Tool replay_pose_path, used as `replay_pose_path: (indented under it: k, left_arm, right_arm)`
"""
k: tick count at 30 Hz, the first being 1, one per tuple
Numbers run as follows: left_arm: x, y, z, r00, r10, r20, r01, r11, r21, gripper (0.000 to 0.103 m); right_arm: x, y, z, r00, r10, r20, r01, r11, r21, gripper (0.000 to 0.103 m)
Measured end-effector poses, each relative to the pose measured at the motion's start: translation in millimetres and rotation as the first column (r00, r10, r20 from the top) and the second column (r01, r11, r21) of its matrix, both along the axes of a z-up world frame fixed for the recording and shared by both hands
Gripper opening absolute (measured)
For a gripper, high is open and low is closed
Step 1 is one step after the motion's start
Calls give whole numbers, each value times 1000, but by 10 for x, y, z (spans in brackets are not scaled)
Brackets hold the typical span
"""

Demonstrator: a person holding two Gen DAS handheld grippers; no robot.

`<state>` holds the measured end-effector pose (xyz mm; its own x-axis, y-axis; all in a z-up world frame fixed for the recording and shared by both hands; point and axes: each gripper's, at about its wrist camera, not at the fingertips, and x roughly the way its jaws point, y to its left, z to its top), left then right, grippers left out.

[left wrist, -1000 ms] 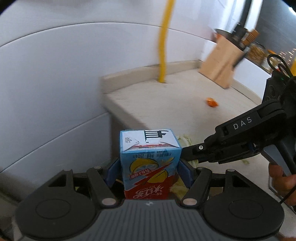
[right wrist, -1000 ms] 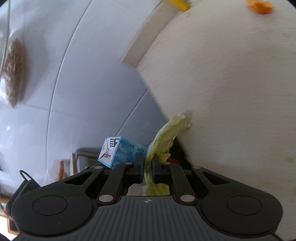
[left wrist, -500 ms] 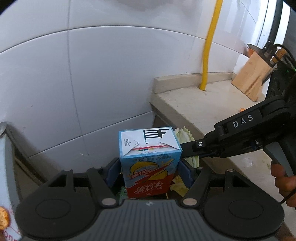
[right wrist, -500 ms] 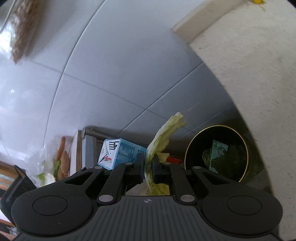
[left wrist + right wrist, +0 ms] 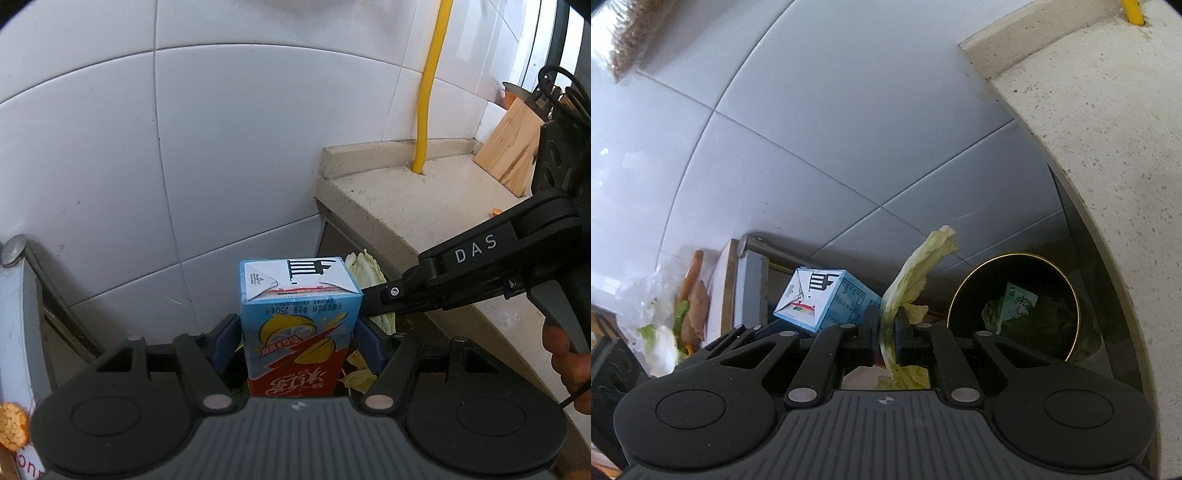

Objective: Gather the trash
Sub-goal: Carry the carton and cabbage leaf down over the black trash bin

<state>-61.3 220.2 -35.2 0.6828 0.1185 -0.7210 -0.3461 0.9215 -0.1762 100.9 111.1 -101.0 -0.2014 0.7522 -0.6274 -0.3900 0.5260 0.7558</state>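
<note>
White tiled wall (image 5: 184, 147) fills most of what I see, far and to the left. To the right runs the speckled stone surface (image 5: 424, 206), its end stopping short of the wall, with a yellow pipe (image 5: 428, 92) rising from its far edge and a wooden knife block (image 5: 513, 147) further right. Down below the end of that surface, in my right view, sits the round black bin (image 5: 964, 295) with its thin gold rim — green leaves and a scrap of packaging already lie inside it.

My left gripper (image 5: 295, 332) has its jaws clamped on the drink carton (image 5: 299, 314), blue pads pressing both sides, the carton upright with its folded white top facing me and the lemon print below. My right gripper (image 5: 884, 328) comes in from the right of the left view, a hand (image 5: 565, 354) on its handle. Its jaws are nearly together, pinching a pale lettuce leaf (image 5: 916, 273) that stands up out of them and curls at the tip. Leaf and carton are just beside each other — carton left, leaf right, bin further right and lower.

A small orange scrap (image 5: 496, 211) lies on the surface, far right.
</note>
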Motion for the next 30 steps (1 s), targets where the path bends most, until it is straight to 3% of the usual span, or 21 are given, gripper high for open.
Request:
replay_pose_path:
  k: [25, 30]
  left_arm:
    - [163, 54, -247, 996, -15, -83, 15, 1000, -10, 62]
    - [195, 80, -282, 994, -20, -107, 18, 1000, -16, 62]
  right_arm:
    - [-71, 214, -171, 1000, -3, 9, 4, 996, -90, 15]
    - [-56, 256, -196, 1000, -6, 21, 9, 993, -115, 24]
